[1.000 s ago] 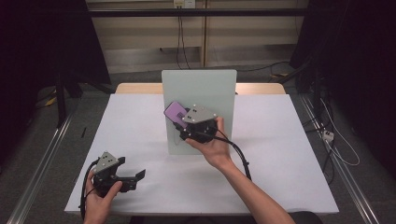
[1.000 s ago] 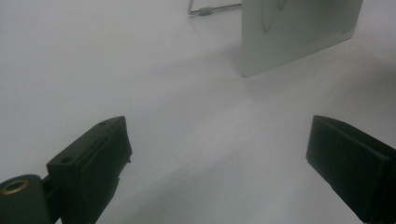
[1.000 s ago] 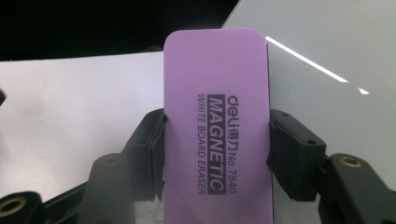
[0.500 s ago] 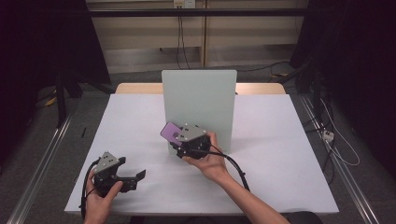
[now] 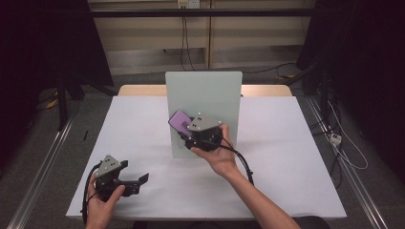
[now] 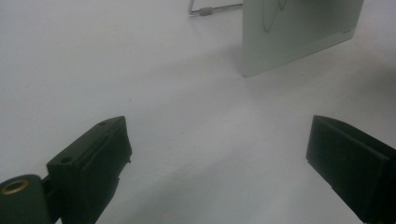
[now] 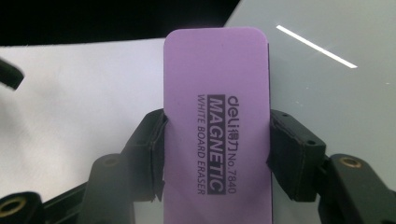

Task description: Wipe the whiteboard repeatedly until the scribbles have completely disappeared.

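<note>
A purple magnetic whiteboard eraser [image 7: 217, 116] sits between the jaws of my right gripper [image 7: 217, 140], which is shut on its long sides. In the high view the eraser [image 5: 180, 122] lies against the lower left part of the upright pale whiteboard panel [image 5: 205, 90], with the right gripper [image 5: 185, 130] just behind it. My left gripper [image 5: 138, 183] rests near the table's front left corner, held by a hand. Its jaws stand wide open over bare table, with nothing between them [image 6: 219, 140]. The panel [image 6: 299, 32] stands some way ahead of it.
The white table [image 5: 286, 143] has free room on both sides of the panel. A thin metal rod [image 6: 215, 9] lies by the panel's base. Dark curtains and cables surround the table, and a rail runs along each side on the floor.
The right gripper took the eraser down and left along the panel, then back up a little. The left gripper has kept still.
</note>
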The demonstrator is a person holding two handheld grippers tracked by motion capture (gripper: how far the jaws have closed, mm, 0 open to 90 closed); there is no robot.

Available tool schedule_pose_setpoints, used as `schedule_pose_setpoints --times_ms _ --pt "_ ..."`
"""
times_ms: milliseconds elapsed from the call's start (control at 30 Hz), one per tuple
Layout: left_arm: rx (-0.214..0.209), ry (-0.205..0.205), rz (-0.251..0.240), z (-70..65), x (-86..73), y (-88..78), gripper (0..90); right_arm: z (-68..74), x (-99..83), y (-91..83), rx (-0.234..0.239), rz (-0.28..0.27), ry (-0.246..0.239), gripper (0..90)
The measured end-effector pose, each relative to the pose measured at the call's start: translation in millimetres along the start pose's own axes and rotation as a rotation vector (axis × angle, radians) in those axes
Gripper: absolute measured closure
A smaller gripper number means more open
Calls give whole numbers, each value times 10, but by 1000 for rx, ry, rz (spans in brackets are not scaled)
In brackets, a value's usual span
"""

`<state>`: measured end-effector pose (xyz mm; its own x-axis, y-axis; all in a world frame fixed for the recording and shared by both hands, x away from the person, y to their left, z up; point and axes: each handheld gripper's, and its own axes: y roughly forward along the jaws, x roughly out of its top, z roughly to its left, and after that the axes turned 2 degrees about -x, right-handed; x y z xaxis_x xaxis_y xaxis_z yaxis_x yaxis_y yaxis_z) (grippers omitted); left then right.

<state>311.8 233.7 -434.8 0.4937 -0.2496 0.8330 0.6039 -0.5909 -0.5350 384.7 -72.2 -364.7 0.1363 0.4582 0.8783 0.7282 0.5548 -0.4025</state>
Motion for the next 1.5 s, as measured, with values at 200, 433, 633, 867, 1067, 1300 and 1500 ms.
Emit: schedule_pose_setpoints --times_ms 200,433,633,867,1067,1300,1500 --pt "-1 -1 2 -2 0 5 61 -99 97 -56 -33 -18 1 417" --pt "0 0 1 -7 -3 2 61 10 35 2 -25 2 -34 417" --pt "1 0 4 -5 -3 5 61 97 -58 49 6 31 -49 417" --pt "3 -2 3 0 -4 5 61 253 -254 129 64 89 -85 417" --pt "0 2 6 -10 -3 13 61 365 -320 217 103 121 -91 417" --pt "6 -1 4 -3 -5 7 61 414 -333 291 139 117 -64 417" --pt "5 -1 3 -5 -3 4 61 515 -333 390 167 130 -80 417"
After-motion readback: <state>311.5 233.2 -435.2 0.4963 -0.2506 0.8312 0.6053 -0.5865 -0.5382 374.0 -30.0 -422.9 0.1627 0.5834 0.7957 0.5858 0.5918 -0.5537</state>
